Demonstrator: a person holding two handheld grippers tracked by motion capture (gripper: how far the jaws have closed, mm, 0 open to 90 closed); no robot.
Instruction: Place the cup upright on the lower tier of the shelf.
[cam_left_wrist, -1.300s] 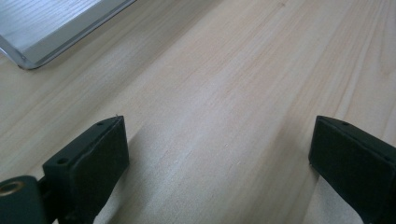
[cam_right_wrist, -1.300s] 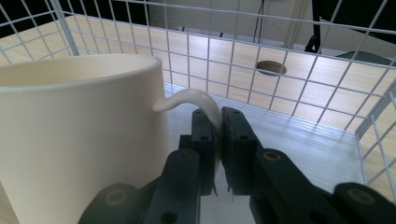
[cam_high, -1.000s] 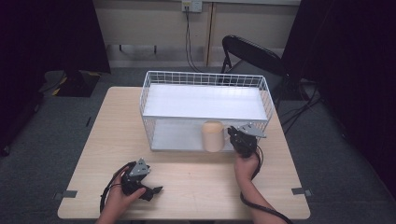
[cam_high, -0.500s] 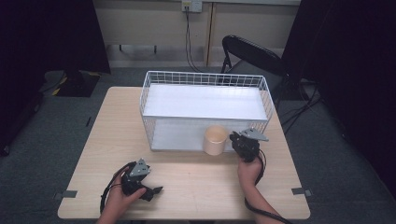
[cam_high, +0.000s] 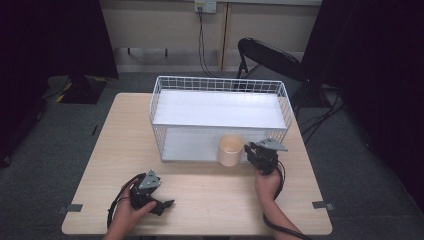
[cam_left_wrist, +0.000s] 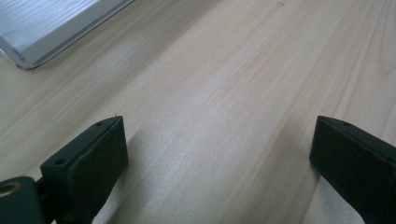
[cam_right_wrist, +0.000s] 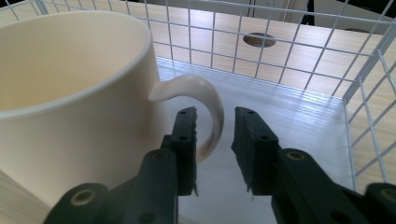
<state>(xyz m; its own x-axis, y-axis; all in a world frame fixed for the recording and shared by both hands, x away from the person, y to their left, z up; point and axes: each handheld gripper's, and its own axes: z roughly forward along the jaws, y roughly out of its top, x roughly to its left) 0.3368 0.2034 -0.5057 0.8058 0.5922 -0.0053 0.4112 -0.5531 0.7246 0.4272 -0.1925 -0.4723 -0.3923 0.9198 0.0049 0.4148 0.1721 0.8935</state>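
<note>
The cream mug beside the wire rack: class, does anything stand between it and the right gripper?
Nothing visible does. The right gripper is already at the cream mug: its jaws have just been opening, and the handle sits between them, with a gap showing on the right side. The wire rack lies behind.

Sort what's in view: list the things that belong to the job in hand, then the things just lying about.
In the job:
- cream mug
- right tool, jaws just opening, loose around the mug's handle
- wire rack

Lying about:
- left tool, open over the table
- black chair
</note>
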